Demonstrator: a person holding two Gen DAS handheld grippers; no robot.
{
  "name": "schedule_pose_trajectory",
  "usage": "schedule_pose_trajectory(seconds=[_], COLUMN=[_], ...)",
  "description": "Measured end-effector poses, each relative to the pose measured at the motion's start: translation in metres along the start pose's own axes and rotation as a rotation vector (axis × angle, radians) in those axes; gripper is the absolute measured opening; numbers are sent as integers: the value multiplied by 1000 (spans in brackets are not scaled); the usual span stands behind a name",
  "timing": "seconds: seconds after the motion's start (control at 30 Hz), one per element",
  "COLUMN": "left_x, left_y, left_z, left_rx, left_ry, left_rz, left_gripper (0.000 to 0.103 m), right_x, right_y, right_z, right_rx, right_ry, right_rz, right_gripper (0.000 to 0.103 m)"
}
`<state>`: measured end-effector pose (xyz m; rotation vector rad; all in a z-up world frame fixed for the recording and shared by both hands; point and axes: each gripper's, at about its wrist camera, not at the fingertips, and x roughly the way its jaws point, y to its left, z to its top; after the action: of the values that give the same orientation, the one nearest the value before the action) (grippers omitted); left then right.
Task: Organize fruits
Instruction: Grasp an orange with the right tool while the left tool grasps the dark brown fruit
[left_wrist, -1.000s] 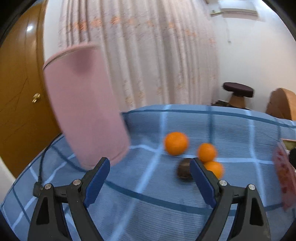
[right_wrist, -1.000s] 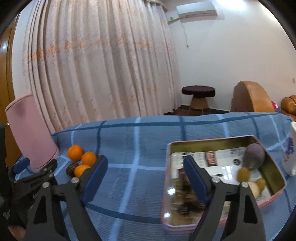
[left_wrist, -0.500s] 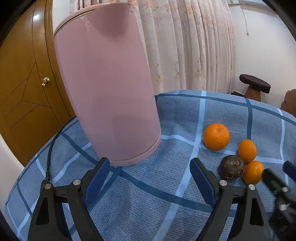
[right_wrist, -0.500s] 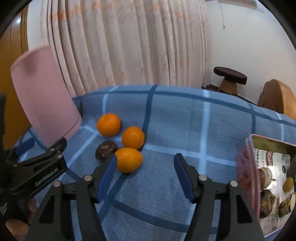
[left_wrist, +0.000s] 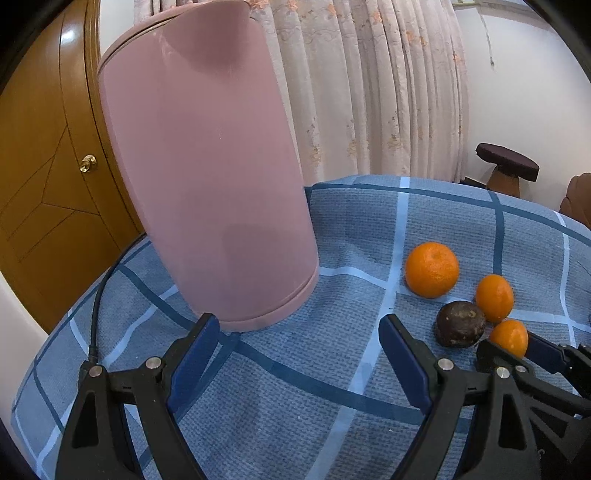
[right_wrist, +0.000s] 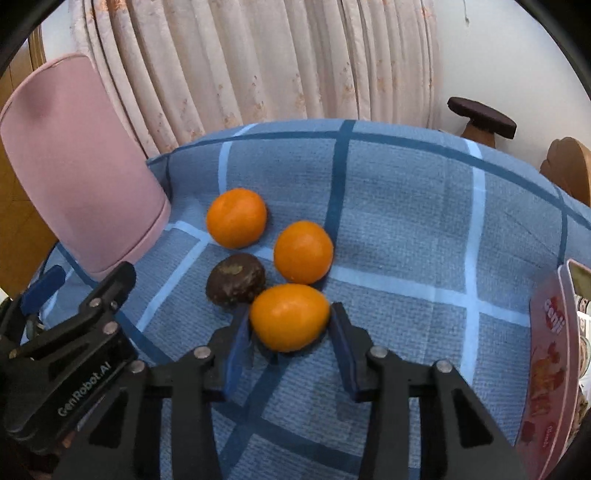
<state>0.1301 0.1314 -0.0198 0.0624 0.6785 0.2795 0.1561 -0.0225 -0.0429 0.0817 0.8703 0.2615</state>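
Observation:
Three oranges and a dark brown round fruit lie close together on the blue checked cloth. My right gripper is closing its jaws around the nearest orange, and both blue pads touch its sides. The other two oranges lie just behind it. In the left wrist view the same held orange shows at lower right beside the dark fruit. My left gripper stands open over bare cloth, with nothing between its fingers.
A tall pink kettle stands at the cloth's left edge, just ahead of the left gripper, with a black cable running off behind it. A pink-rimmed tin holding other items sits at the right. Curtains and a stool lie beyond.
My right gripper swung left from the tin to the fruit group, dipped, and narrowed around the nearest orange. The left gripper drew up to the kettle, then held still.

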Motion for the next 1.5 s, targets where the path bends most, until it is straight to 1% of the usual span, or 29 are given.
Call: schedule_pose_trajectory(seconds=[0.07, 0.13, 0.23, 0.27, 0.33, 0.4, 0.47, 0.57, 0.7, 0.77, 0.8, 0.87, 0.93, 1.0, 1.03, 1.07, 1.13, 1.17, 1.27, 1.33, 1.43, 1.5], left_x=[0, -2, -5, -6, -10, -13, -13, -14, -14, -13, -12, -4, 9, 23, 26, 26, 27, 25, 20, 11, -9, -19], left_y=[-1, -2, -3, -2, 2, 4, 4, -5, -35, -49, -58, -69, -77, -80, -78, -75, -74, -73, -69, -62, -55, -53], left_z=[0, 0, 0, 1, 1, 1, 1, 1, 0, 3, 6, 9, 11, 9, 10, 11, 12, 13, 14, 13, 11, 9], left_rx=[5, 11, 7, 4, 1, 6, 10, 15, 91, 122, 142, 170, 184, 162, 138, 120, 116, 113, 92, 70, 49, 35], left_ry=[-5, -11, -20, -24, -46, -66, -55, -37, 5, 22, 25, 50, 107, 170, 189, 180, 193, 189, 172, 122, 26, -7], left_rz=[-9, -30, -85, -95, -101, -127, -173, -251, -331, -347, -337, -311, -303, -320, -338, -347, -360, -369, -383, -380, -350, -335], left_gripper=[89, 89, 89, 89, 89, 89, 89, 89, 89, 89, 88, 81, 59, 52, 51, 50, 42, 40, 40, 40, 40, 40], right_x=[-3, -14, -41, -48, -70, -86, -98, -104, -104, -103, -102, -102, -101, -100, -100, -100, -98, -98, -97, -98, -100, -102], right_y=[-1, -3, -5, -4, -6, -8, -12, -20, -28, -30, -31, -34, -35, -36, -36, -36, -35, -35, -35, -34, -30, -27], right_z=[-3, -8, -18, -20, -31, -41, -48, -51, -50, -49, -48, -49, -48, -49, -48, -48, -46, -46, -45, -46, -48, -50], right_rx=[11, 24, 9, 2, -29, -47, -50, -38, -9, -3, 0, 8, 13, 15, 15, 14, 12, 11, 9, 6, -5, -19], right_ry=[-5, -37, -143, -168, -243, -291, -324, -329, -314, -309, -307, -305, -303, -300, -298, -296, -290, -289, -291, -297, -319, -336], right_rz=[-1, -13, -53, -68, -127, -167, -196, -196, -167, -153, -150, -145, -143, -139, -136, -134, -132, -132, -136, -143, -158, -170], right_gripper=[45, 45, 45, 45, 45, 45, 45, 45, 45, 45, 45, 45, 45, 45, 45, 45, 45, 45, 45, 45, 45, 45])
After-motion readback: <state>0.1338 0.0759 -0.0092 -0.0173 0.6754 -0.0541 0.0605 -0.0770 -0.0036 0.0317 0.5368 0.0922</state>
